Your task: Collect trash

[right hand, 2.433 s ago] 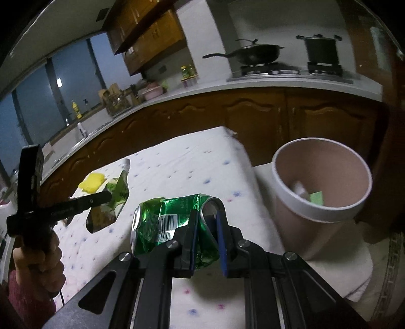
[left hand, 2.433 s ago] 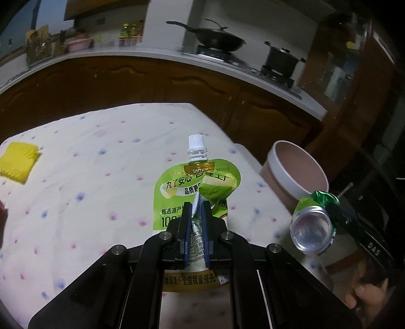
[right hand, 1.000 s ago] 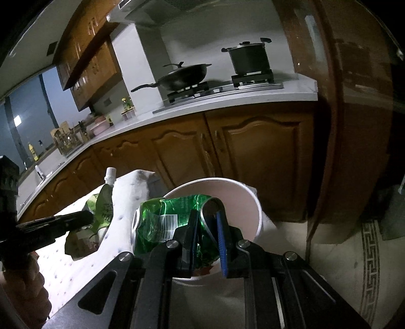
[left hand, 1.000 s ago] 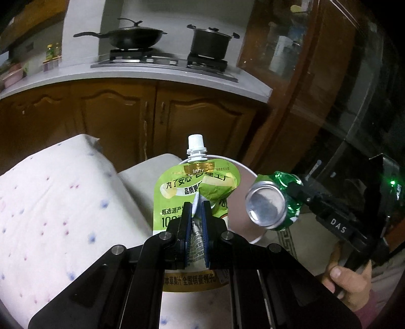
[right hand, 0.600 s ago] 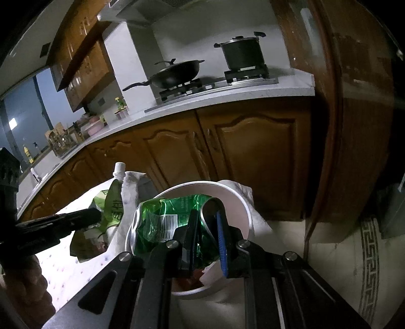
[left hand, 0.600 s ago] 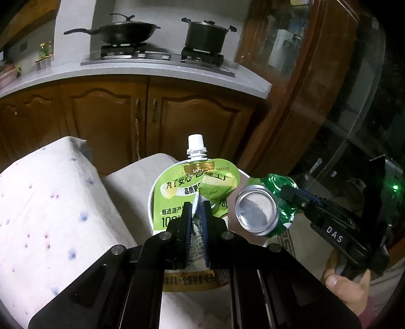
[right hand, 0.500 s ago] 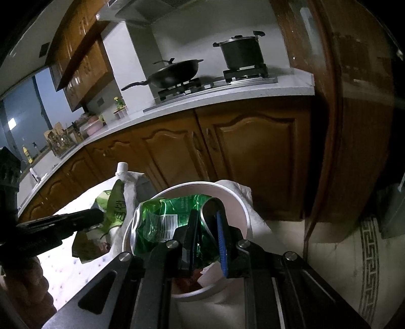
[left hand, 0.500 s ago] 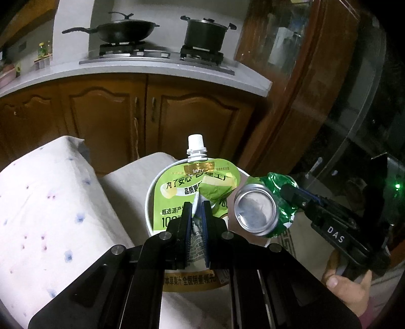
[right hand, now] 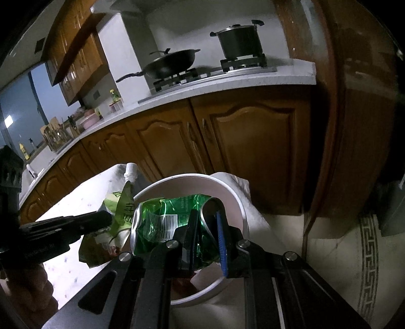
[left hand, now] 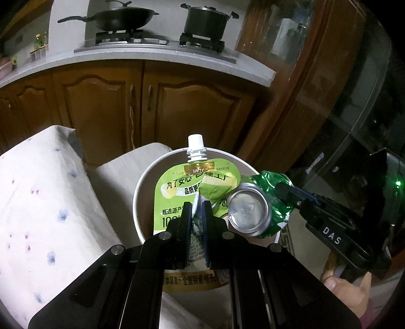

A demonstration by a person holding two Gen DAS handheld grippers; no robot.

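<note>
here left claw (left hand: 198,206) pinches pouch (left hand: 184,192), right claw (right hand: 205,220) clamps can (right hand: 162,217), above bin (left hand: 138,192).

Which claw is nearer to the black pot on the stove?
Left, though only slightly. The left claw holds its pouch further toward the black pot; the right claw sits back, to its right.

"DAS" on right gripper (left hand: 291,200)
</note>
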